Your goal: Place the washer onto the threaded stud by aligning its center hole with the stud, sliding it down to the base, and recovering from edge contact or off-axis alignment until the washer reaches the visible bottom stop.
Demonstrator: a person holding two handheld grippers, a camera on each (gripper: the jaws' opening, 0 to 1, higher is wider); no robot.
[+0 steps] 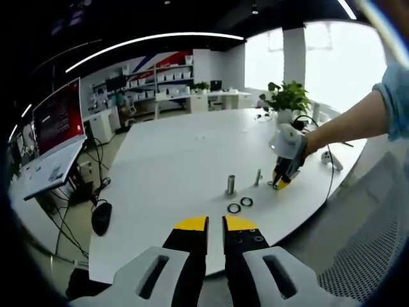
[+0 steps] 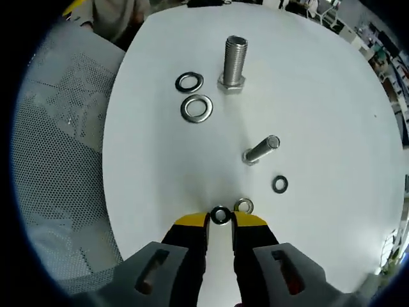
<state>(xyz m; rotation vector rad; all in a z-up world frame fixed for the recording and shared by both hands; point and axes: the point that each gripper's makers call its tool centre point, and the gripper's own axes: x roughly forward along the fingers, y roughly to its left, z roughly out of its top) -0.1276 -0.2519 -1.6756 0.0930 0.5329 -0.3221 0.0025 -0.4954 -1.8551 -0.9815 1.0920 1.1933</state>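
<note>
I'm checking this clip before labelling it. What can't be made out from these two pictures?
- Right gripper view: whether the right claw grips the small washer or just touches it; the tips hide its lower edge.
- Left gripper view: the thin bolt threads are too small.
- Left gripper view: the right claw's tips are too small to judge.

The round table [image 2: 319, 83] is plain white. On it the large threaded stud [image 2: 234, 62] and the smaller stud [image 2: 260, 150] are dull silver-grey steel, as are the two large washers [image 2: 190, 82] [image 2: 197, 108]. The small washer [image 2: 220, 215] between the right gripper [image 2: 220, 220] tips is dark grey; the one touching it [image 2: 243, 206] looks pale brassy. Both grippers have yellow tips, black fingers and light grey bodies, the left gripper [image 1: 215, 224] too. The mesh chair [image 2: 57, 141] is grey with a fine dotted weave. The sleeve [image 1: 396, 102] is denim blue, the plant [image 1: 289, 96] green, the screen [image 1: 59, 118] dark red
</note>
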